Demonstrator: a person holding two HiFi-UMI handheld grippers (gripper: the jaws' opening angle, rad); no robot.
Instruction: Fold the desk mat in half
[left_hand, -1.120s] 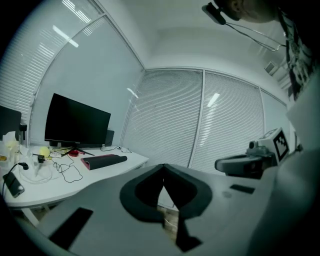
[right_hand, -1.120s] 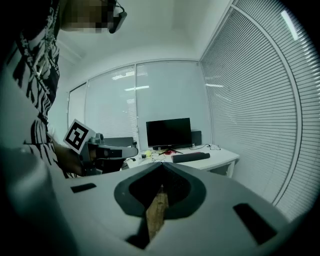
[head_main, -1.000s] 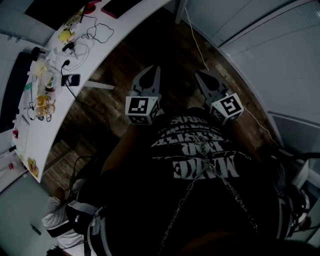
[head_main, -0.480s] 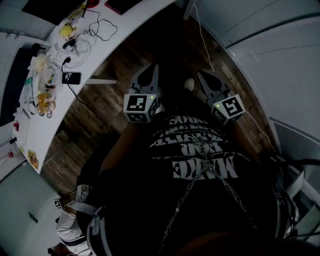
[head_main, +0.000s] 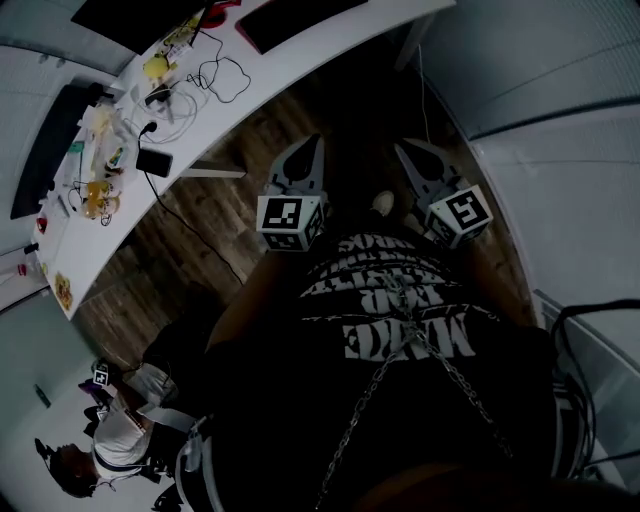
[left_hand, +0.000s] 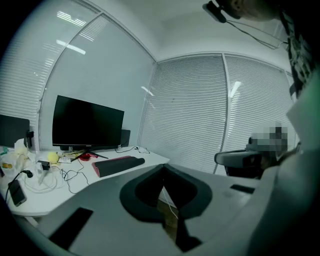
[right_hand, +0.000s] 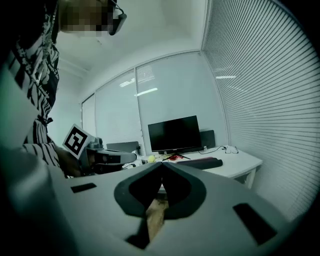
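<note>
The desk mat (head_main: 300, 17) is a dark slab with a red edge, lying on the white desk (head_main: 270, 75) at the top of the head view. It also lies in front of the monitor in the left gripper view as the desk mat (left_hand: 118, 165), and in the right gripper view as the desk mat (right_hand: 197, 163). My left gripper (head_main: 313, 142) and right gripper (head_main: 401, 148) are held side by side at chest height over the wooden floor, well away from the desk. Both are shut and hold nothing; the left gripper (left_hand: 162, 168) and right gripper (right_hand: 161, 164) show their tips together.
A black monitor (left_hand: 87, 122), tangled cables (head_main: 215, 75), a phone (head_main: 155, 162) and small yellow items (head_main: 92, 195) share the desk. Another person (head_main: 115, 440) sits low at the bottom left. Blinds (left_hand: 200, 110) and glass walls enclose the room. An office chair (left_hand: 240, 159) stands to the right.
The head view has swung, so the desk and mat now sit further right along the top. Both grippers stayed shut and moved together. The seated person has come further into view.
</note>
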